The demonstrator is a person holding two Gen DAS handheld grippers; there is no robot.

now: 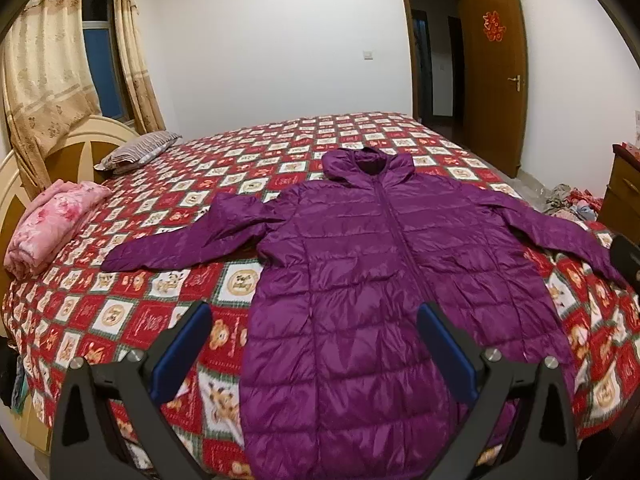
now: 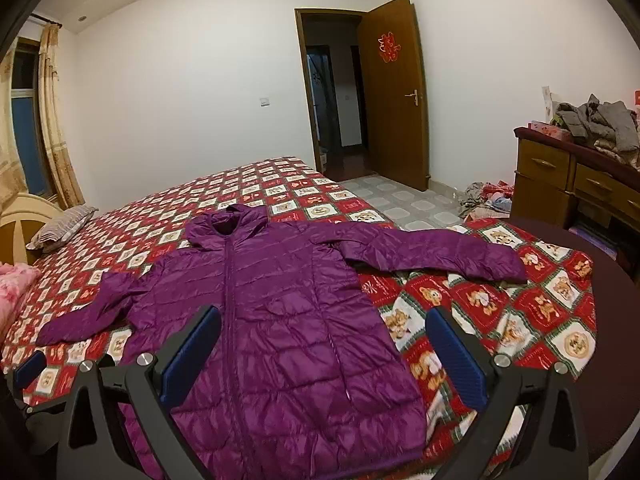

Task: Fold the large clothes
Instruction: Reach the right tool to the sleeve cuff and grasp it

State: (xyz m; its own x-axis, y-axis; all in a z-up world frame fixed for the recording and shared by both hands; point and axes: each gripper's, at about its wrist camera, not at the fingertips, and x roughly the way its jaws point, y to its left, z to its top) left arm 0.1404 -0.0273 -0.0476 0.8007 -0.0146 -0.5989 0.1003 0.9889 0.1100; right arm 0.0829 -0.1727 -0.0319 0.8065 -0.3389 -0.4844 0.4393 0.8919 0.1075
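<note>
Curtains (image 1: pixel 44 80) hang at my far left beside the window (image 1: pixel 102 64), with the cream headboard (image 1: pixel 60 152) below them. Next along I see a folded pink blanket (image 1: pixel 52 224) and a striped pillow (image 1: pixel 140 152), both resting on the bed (image 1: pixel 128 312), whose cover is a red and white check with teddy bears.

My left gripper (image 1: pixel 314 344) hovers above the near edge of the bed with its blue-padded fingers (image 1: pixel 184 352) spread wide and nothing between them. Past it, the purple puffer coat (image 1: pixel 360 280) lies flat and face up on the cover, zipped, hood toward the far wall and hem toward me. Its left sleeve (image 1: pixel 176 244) stretches out to the side across the check; the other sleeve (image 2: pixel 436 252) reaches toward the bed's right edge.

My right gripper (image 2: pixel 322 348) also hangs over the coat's lower part, jaws wide apart, holding nothing; the coat's front shows between its fingers. I cannot tell whether either gripper touches the fabric.

Farther right, the wooden door (image 2: pixel 396 92) stands open with a red paper cutting (image 2: pixel 389 46) on it. A heap of clothes (image 2: pixel 488 200) lies on the tiled floor, and at the far right a wooden dresser (image 2: pixel 568 184) carries a grey pile of garments (image 2: pixel 596 124).
</note>
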